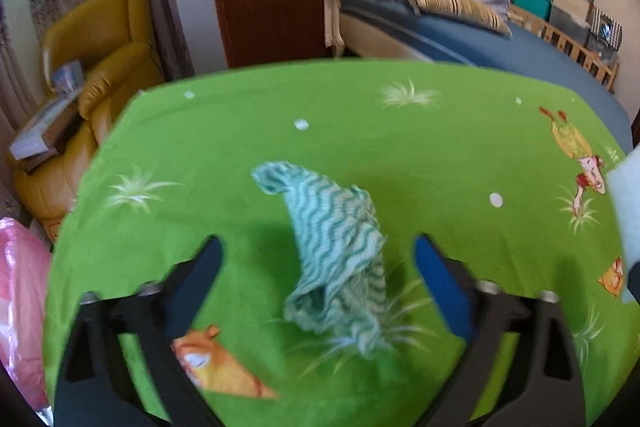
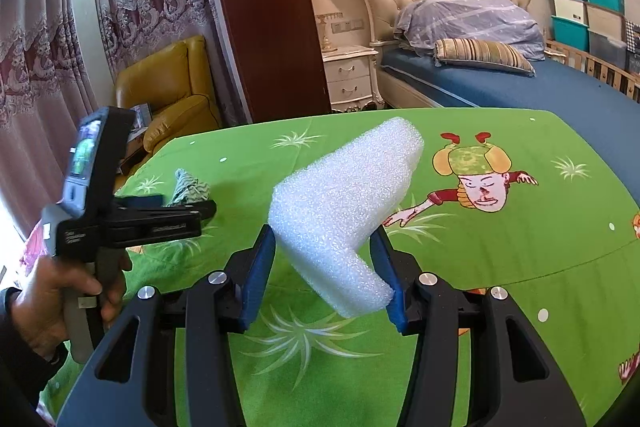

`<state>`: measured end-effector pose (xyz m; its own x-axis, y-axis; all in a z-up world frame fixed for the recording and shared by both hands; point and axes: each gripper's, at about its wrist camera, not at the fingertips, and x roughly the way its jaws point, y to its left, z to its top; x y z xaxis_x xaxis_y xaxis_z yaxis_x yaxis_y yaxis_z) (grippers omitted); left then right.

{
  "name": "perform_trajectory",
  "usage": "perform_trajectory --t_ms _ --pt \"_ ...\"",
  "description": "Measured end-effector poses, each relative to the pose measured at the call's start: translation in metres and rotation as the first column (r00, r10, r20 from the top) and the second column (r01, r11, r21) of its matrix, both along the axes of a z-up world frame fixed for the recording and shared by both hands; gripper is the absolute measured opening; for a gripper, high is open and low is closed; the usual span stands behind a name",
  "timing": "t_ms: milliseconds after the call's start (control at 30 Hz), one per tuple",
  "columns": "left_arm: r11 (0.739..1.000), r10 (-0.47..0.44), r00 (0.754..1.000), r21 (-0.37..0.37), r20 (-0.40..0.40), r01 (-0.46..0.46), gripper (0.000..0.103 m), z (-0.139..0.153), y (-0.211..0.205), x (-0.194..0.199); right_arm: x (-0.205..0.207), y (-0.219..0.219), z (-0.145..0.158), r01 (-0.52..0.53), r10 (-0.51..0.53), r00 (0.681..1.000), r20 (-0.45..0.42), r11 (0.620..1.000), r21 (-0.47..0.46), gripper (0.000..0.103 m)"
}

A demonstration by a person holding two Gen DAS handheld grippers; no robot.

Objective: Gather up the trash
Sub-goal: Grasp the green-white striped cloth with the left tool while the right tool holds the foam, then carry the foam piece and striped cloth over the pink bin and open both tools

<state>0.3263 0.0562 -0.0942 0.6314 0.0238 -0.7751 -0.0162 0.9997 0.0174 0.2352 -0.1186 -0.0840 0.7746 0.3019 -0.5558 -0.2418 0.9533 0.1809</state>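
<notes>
A crumpled green-and-white striped cloth (image 1: 340,247) lies on the green cartoon tablecloth (image 1: 440,155). My left gripper (image 1: 318,247) stands around it, one blue-padded finger on each side, and neither pad presses on it. In the right wrist view a hand holds that left gripper (image 2: 188,209) at the left, just in front of the cloth (image 2: 188,185). My right gripper (image 2: 322,233) is shut on a bent piece of white foam (image 2: 344,195) and holds it above the table. The foam (image 1: 626,195) also shows at the right edge of the left wrist view.
Small white specks (image 1: 301,124) dot the tablecloth. A pink plastic bag (image 1: 20,307) hangs off the table's left edge. Behind the table stand a yellow armchair (image 2: 172,83), a brown wooden panel (image 2: 264,11) and a bed with a blue sheet (image 2: 520,87).
</notes>
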Motion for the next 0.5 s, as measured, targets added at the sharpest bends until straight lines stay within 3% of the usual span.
perform_trajectory --t_ms 67,100,333,500 --pt "1.0 -0.02 1.0 -0.021 0.005 0.02 0.048 0.001 0.0 0.0 0.001 -0.001 -0.001 0.001 -0.001 1.0 -0.004 1.0 -0.001 0.048" --pt "0.999 -0.032 0.999 -0.026 0.012 0.032 0.028 0.002 -0.002 -0.004 0.001 0.0 -0.001 -0.001 0.001 1.0 -0.005 1.0 -0.003 0.048" --pt "0.996 -0.071 0.992 -0.045 0.107 0.076 0.027 0.015 -0.001 -0.057 0.001 0.011 0.001 -0.047 0.047 0.999 -0.005 0.998 -0.036 0.048" --pt "0.997 -0.033 0.982 -0.063 0.184 0.045 0.027 0.024 0.008 -0.102 -0.011 0.024 0.002 -0.069 0.069 0.998 0.002 0.996 -0.052 0.048"
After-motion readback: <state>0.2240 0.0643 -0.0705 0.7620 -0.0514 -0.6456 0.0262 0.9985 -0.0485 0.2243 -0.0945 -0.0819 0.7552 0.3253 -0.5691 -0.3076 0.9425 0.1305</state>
